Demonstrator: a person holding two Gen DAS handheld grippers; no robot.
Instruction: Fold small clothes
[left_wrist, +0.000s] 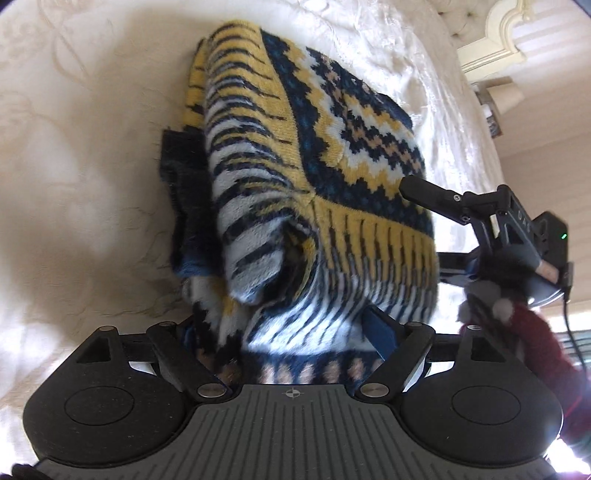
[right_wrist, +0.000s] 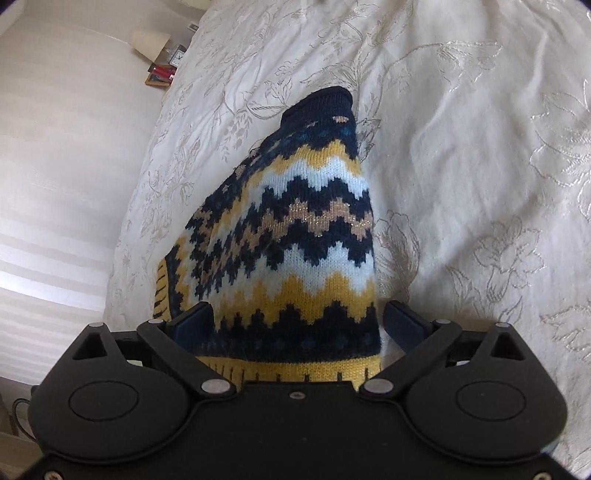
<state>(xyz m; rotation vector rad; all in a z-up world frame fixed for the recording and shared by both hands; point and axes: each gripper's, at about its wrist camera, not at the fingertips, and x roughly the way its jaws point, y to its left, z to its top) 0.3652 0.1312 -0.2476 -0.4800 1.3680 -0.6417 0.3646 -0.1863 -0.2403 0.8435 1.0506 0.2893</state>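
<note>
Sweater (right_wrist: 295, 229) lies folded on the bed (right_wrist: 480, 147) between both pairs of my fingers (right_wrist: 404, 325) — spread wide, gripping nothing — long axis running away.

- I see the folded sweater (left_wrist: 314, 177) lying on the bed (left_wrist: 92, 147), bunched up between my two grippers.
- My left gripper (left_wrist: 291, 332) straddles its near end.
- My right gripper (right_wrist: 295, 325) has the sweater's hem between its spread fingers.
- A lamp (right_wrist: 149, 42) stands far left, beside the bed.
</note>
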